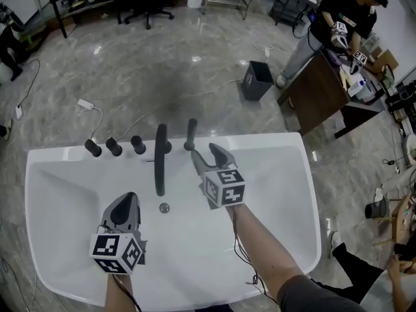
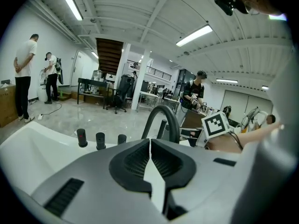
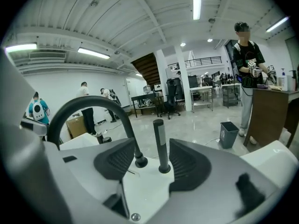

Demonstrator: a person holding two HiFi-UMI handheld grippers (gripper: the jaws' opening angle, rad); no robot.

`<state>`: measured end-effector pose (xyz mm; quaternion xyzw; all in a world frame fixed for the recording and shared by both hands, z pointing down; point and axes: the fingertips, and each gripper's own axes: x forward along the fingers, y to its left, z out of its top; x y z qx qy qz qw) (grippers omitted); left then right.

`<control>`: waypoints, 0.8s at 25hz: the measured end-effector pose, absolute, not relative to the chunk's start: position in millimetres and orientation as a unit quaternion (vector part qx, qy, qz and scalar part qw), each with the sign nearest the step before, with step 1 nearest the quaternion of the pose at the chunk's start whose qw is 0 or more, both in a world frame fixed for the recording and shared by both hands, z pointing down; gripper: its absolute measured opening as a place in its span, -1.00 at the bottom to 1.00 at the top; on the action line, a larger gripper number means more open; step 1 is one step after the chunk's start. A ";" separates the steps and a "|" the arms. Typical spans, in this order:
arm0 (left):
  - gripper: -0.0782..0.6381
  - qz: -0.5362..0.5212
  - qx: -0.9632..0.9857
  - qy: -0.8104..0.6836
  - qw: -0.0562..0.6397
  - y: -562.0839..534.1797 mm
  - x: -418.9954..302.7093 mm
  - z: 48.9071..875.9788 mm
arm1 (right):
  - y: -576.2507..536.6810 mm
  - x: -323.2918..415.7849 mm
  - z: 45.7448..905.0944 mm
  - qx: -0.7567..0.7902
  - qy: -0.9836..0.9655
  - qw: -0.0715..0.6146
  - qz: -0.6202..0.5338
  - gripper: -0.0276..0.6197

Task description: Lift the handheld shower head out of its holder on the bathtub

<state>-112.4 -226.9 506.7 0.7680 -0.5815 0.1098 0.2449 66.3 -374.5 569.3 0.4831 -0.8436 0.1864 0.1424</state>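
The black handheld shower head (image 1: 190, 134) stands upright in its holder on the far rim of the white bathtub (image 1: 286, 194), just right of the curved black faucet spout (image 1: 160, 160). My right gripper (image 1: 209, 159) is open over the tub, a short way in front of the shower head and apart from it. In the right gripper view the shower head (image 3: 160, 146) shows in the gap between the spread jaws of the right gripper (image 3: 148, 160), beyond their tips. My left gripper (image 1: 125, 207) hangs lower left over the basin. The left gripper (image 2: 150, 143) is shut, with nothing held.
Three black knobs (image 1: 114, 147) line the rim left of the faucet (image 2: 163, 118). The drain (image 1: 164, 207) lies in the tub floor. Behind the tub are a dark bin (image 1: 258, 80), floor cables and a person at a wooden desk (image 1: 322, 86).
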 end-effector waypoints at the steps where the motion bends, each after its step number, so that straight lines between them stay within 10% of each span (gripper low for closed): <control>1: -0.72 0.110 0.769 -0.580 0.245 -228.3 -113.6 507.9 | -381.0 64.7 570.9 0.485 -0.844 0.142 0.182 -0.24; 20: -0.72 0.102 0.770 -0.579 0.247 -261.9 -120.9 531.6 | -446.1 41.7 612.6 0.494 -0.839 0.173 0.150 -0.24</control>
